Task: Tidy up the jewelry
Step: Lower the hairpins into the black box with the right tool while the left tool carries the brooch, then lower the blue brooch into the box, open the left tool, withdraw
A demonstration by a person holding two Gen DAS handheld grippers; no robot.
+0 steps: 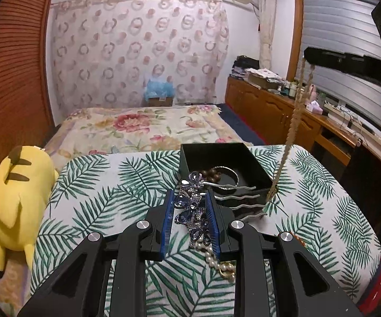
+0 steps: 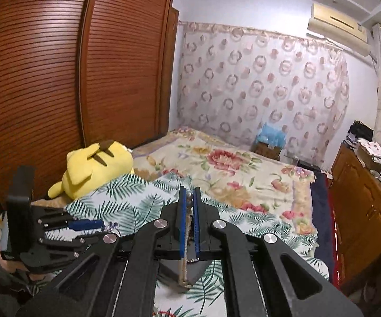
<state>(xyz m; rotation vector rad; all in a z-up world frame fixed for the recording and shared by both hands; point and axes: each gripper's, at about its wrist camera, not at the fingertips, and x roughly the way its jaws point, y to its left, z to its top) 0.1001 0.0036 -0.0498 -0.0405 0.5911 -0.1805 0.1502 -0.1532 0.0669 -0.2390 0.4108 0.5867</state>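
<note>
The left gripper (image 1: 190, 211) clamps a purple hair comb (image 1: 190, 206) just in front of the black box (image 1: 190, 155) on the leaf-print cloth (image 1: 84, 185). The right gripper (image 2: 189, 206) pinches a bead necklace (image 1: 293, 121) hanging beside the box, pearls (image 1: 214, 259) lying in front of it

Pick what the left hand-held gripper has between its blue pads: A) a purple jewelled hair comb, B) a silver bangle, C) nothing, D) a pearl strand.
A: the left hand-held gripper has its pads closed on the purple jewelled hair comb, whose silver prongs stick out toward the black box.
</note>
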